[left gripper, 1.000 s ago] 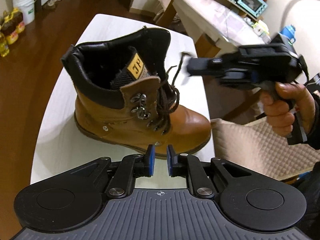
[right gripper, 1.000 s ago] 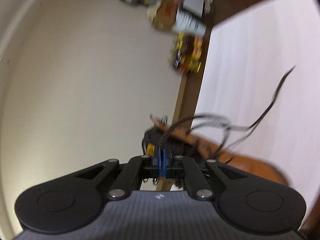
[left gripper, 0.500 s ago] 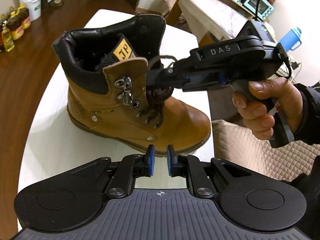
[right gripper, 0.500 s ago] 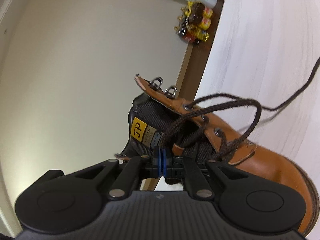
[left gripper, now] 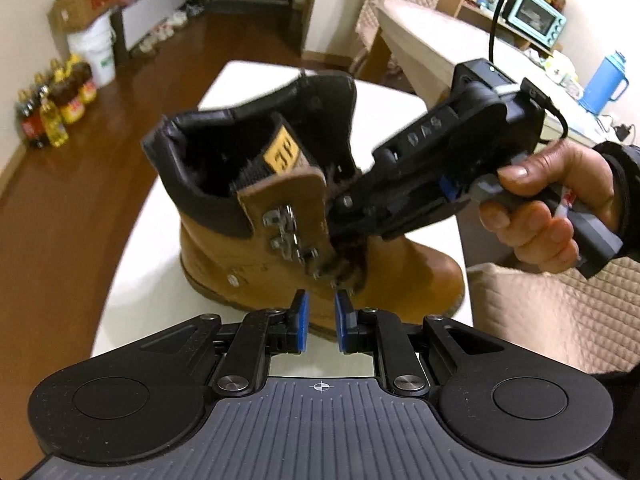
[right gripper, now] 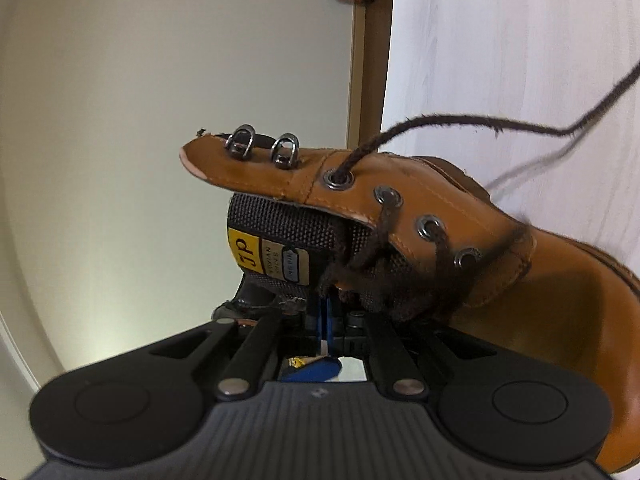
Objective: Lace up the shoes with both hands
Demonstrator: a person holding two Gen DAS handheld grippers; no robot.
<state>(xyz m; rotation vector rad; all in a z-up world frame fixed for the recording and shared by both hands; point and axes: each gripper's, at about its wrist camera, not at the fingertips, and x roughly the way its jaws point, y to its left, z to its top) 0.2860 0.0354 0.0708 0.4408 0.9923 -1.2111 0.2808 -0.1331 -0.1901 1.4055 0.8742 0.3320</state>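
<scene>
Boot [left gripper: 320, 232] stands mid-table [left gripper: 152, 280], laced through its lower eyelets [right gripper: 430, 226]; the top hooks [right gripper: 262, 146] remain empty. Right gripper [right gripper: 325, 312], at three o'clock, is clamped on the lace [right gripper: 360, 260]; left gripper [left gripper: 320, 316], jaws just widened, holds nothing.

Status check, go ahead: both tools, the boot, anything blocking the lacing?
Left tool open, jaws just widened, empty, short of the boot. Right tool shut on the lace at the tongue. Upper hooks unlaced. Nothing blocking.
</scene>
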